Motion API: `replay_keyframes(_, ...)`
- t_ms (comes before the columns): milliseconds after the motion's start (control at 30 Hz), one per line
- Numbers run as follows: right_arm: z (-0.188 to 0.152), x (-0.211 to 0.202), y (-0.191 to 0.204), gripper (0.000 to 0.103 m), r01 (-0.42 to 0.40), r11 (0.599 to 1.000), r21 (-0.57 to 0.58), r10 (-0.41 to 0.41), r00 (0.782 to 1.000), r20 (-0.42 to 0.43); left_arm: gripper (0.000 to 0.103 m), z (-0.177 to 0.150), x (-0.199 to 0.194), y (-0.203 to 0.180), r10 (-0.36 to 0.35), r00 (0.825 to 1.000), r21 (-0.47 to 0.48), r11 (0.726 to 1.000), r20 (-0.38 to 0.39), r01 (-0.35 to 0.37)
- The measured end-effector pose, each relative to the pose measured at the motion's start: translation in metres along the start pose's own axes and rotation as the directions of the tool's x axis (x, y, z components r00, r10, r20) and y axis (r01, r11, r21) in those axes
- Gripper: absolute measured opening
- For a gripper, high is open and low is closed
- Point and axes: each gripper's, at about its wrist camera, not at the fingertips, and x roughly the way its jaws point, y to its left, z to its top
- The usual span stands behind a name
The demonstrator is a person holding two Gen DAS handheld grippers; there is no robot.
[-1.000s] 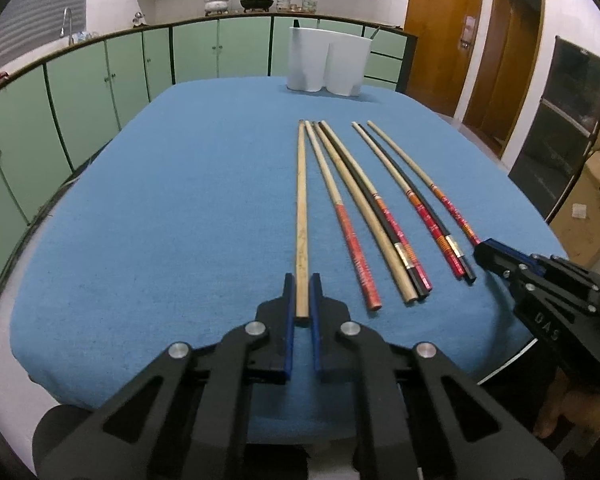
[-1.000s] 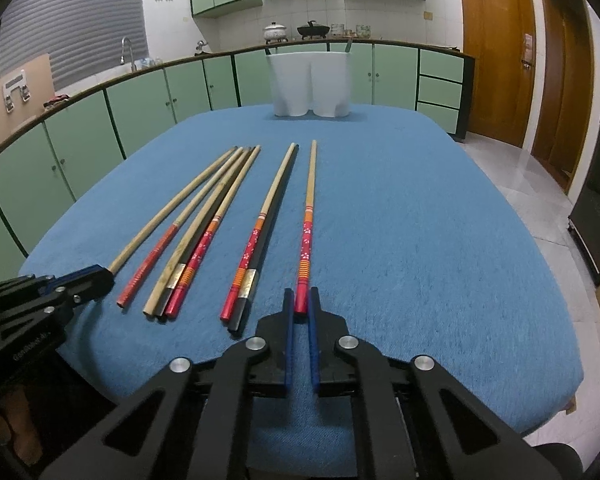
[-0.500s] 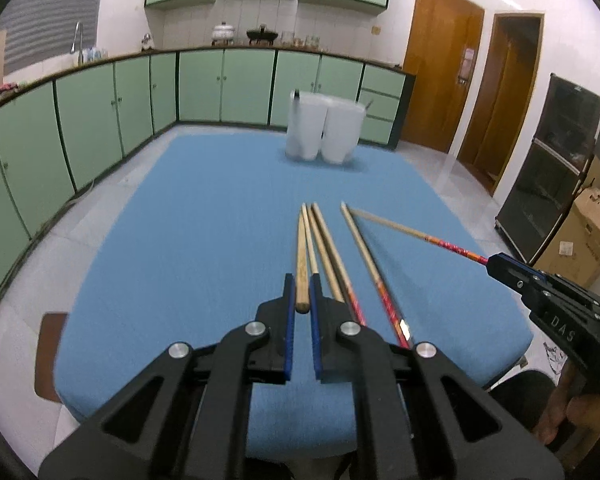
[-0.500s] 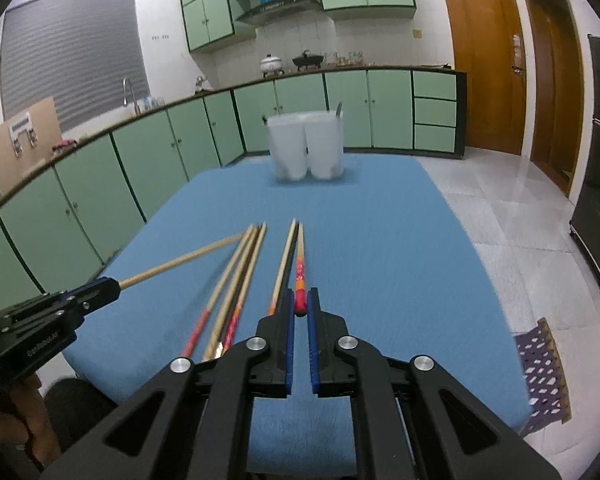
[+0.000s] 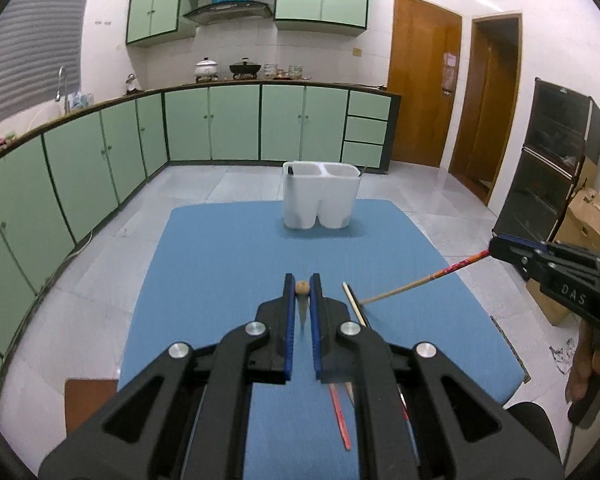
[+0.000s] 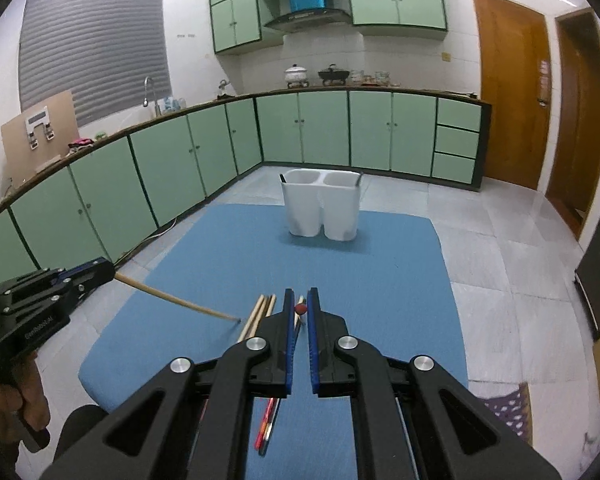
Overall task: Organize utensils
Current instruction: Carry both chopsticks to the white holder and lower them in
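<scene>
The letters "DAS" were read in white on the black body of the right gripper point(image 5: 496, 245), seen from the left wrist view; lettering on the left gripper's body in the right wrist view was too blurred to be read. Both tools were of black plastic with blue-lined fingers and silver pivot bolts. The left gripper point(image 5: 302, 289) was found clamped on a plain wooden chopstick point(image 5: 302, 288), seen end-on as a round tan tip. The right gripper was found clamped on a red-ended chopstick point(image 5: 424, 280), its bare wooden end slanting down toward the table. Both sticks were held clear above the blue cloth table point(image 5: 220, 272). The remaining chopsticks point(image 6: 260, 316) were noted lying on the cloth, largely hidden behind the gripper bodies. A white two-compartment holder point(image 5: 321, 200) of smooth plastic stood at the table's far end, well apart from the sticks. Green cabinets point(image 5: 236, 124), two pots point(image 5: 228, 68) on the counter and wooden doors point(image 5: 424, 80) were recorded beyond.
</scene>
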Motion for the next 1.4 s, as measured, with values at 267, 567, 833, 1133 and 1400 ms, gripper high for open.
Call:
replay_keyframes(267,0.057,0.037,0.004,0.006,-0.016,0.996,-0.083,0.010,0.997,-0.078,0.006,0.041,0.033,0.009,-0.030,0.999,0.030,0.999,-0.045,0.031)
replay_keyframes(567,0.099,0.055,-0.005,0.006,-0.043,0.997,-0.059,0.035,0.990,-0.139,0.006,0.073,0.048,0.012,-0.048,0.997,0.063,0.997,-0.052,0.051)
replay_keyframes(833,0.130,0.052,-0.008,0.006,-0.026,0.997,-0.073,0.017,0.992,-0.127,0.006,0.115,0.054,0.007,-0.064,0.998,0.076,0.995,-0.028,0.065)
replay_keyframes(1133,0.199,0.049,-0.018,0.006,0.007,0.998,-0.067,-0.011,0.998,-0.056,0.006,0.195,0.059,-0.009,-0.062,0.994,0.075,0.996,0.086,0.056)
replay_keyframes(1400,0.257,0.065,-0.031,0.006,0.046,0.996,-0.070,-0.044,0.999,0.031,0.006,0.266,0.089,-0.017,-0.052,0.984,0.040,0.998,0.172,0.045)
